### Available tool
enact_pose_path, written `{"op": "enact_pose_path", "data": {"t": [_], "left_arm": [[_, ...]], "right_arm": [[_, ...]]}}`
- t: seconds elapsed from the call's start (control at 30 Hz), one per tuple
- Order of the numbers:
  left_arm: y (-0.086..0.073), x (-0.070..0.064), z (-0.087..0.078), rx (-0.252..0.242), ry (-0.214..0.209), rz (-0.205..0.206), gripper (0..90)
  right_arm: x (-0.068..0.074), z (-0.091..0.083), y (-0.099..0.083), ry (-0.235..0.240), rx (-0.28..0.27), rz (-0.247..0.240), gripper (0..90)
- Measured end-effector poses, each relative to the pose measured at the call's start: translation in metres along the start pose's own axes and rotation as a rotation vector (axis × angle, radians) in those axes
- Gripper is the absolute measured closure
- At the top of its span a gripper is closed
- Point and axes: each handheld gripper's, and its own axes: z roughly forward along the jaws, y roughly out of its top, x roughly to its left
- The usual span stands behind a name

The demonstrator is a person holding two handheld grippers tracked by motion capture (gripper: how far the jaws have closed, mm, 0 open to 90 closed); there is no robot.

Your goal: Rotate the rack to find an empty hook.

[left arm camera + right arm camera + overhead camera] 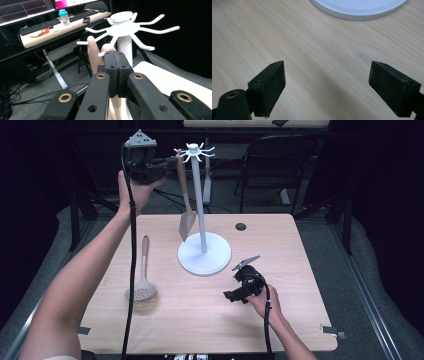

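High view: left gripper (167, 166) raised beside top of white utensil stand (204, 215), jaws pinched on upper handle of beige spatula (185, 202). Spatula hangs near-vertical alongside stand post, blade low, just above or just touching round base; cannot tell which. Slotted spoon (141, 277) flat on wooden table (295, 270), left of stand base, well apart from both grippers. Right gripper (235, 295) low over table at right front of base, holding nothing.

Left gripper view: jaws pressed together on spatula (93, 56) handle, handle top poking up behind pads, close under one prong of hook crown (125, 26). Handle eyelet hidden behind jaws and prong; hooked or not, cannot tell.

Right gripper view: jaws spread wide, bare table (312, 62) between them, edge of stand base (359, 10) at top.

Step judged: hanging spatula on a prong, seating phase. Next move likely calls for threading eyelet over prong tip, small lowering until prong takes weight, then spreading jaws and backing off without nudging the crown. Then slotted spoon, not yet picked up.

Containers: none proper. Stand as holder: remaining prongs bare, as far as visible; base bears nothing but post.
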Motion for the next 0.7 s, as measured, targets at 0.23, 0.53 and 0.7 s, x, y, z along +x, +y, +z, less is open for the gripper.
{"op": "enact_pose_path", "data": {"t": [0.23, 0.53, 0.7], "left_arm": [[-0.005, 0.003, -0.002, 0.015, -0.009, -0.012, 83.9], [-0.019, 0.004, -0.004, 0.095, 0.006, -0.023, 54.6], [-0.032, 0.006, -0.002, 0.153, 0.033, -0.042, 40.5]], "right_arm": [[0.000, 0.000, 0.000, 0.001, -0.007, 0.000, 13.3], [0.001, 0.000, 0.000, -0.006, 0.001, -0.005, 13.3], [0.001, 0.000, 0.000, 0.005, 0.007, -0.004, 13.3]]}}
